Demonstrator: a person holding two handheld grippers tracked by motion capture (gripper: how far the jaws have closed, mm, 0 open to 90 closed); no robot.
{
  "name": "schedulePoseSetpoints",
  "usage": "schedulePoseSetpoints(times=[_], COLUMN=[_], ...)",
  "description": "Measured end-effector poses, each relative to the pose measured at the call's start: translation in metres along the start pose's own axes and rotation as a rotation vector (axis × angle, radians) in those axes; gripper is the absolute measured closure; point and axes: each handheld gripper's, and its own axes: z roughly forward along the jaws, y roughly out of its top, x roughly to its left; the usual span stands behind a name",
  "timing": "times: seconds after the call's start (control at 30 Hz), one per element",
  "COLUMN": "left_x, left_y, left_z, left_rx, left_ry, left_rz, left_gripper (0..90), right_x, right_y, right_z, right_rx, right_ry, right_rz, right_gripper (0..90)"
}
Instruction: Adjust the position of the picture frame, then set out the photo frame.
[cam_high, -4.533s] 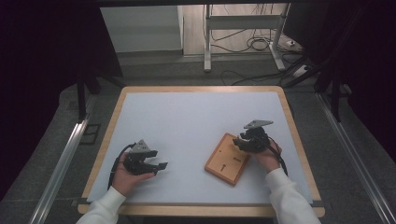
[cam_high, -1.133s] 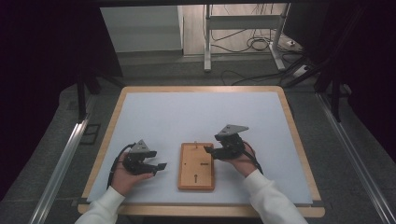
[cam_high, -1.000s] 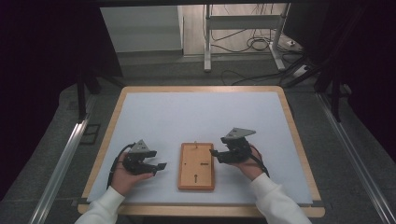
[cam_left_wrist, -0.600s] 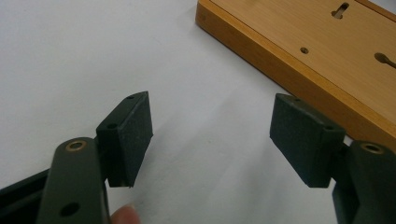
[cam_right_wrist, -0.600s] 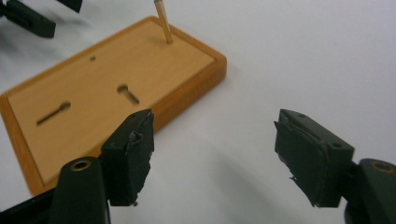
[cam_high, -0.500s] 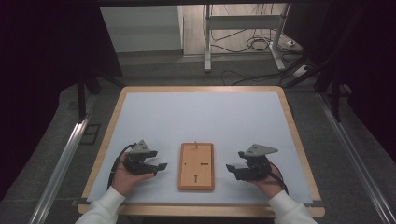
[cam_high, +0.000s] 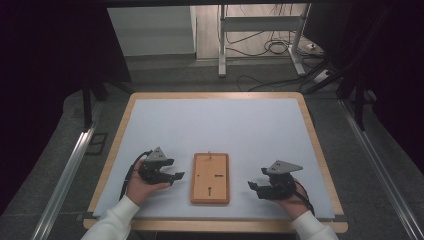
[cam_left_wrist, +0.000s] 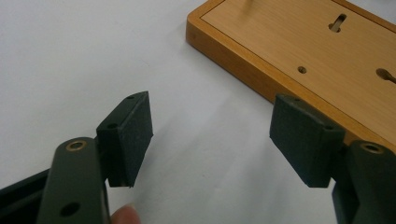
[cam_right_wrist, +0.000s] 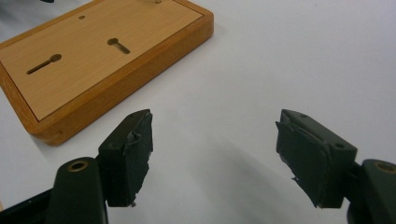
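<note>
The wooden board (cam_high: 210, 178) had moved. A few seconds before, it lay crooked over on the right side of the surface (cam_high: 220, 125), with the right tongs (cam_high: 255, 187) on it. By now it lay straight in the middle near the front edge, with its long sides pointing away from the person. The right tongs had let go and pulled back to the right. They sat on the surface a little way off from the board, not touching it.

The left tongs (cam_high: 177, 176) had not moved at all. They rested just beside the board's left side.

Both tongs were wide open and held nothing. In the left gripper view, the two black pads (cam_left_wrist: 130, 133) stood far apart with only white surface between them, and the board's edge (cam_left_wrist: 261, 79) ran past behind the right pad. In the right gripper view, the pads (cam_right_wrist: 133, 151) were also far apart, and they looked a bit torn at the edges. The board (cam_right_wrist: 93, 60) lay up and to the left there, showing two keyhole-shaped slots and a small hole.

It looked like the job of putting the board straight in the middle was done. With both tongs empty and resting on each side, nothing more seemed to be needed, unless the board was to be picked up again.
</note>
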Motion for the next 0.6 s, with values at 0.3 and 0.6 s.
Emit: schedulePoseSetpoints(times=[0.3, 0.6], left_x=[-0.0006, -0.0009], left_y=[0.0003, 0.0028], left_z=[-0.0006, 0.0038], left_rx=[0.002, 0.005], left_ry=[0.004, 0.028], left_rz=[0.004, 0.005], left_gripper=[29.6, 29.6], right_x=[0.0007, -0.0005], right_y=[-0.0012, 0.0003], right_z=[0.0009, 0.0049], right_rx=[0.011, 0.019], right_ry=[-0.003, -0.003], right_rz=[-0.005, -0.009], right_gripper=[26.6, 26.2])
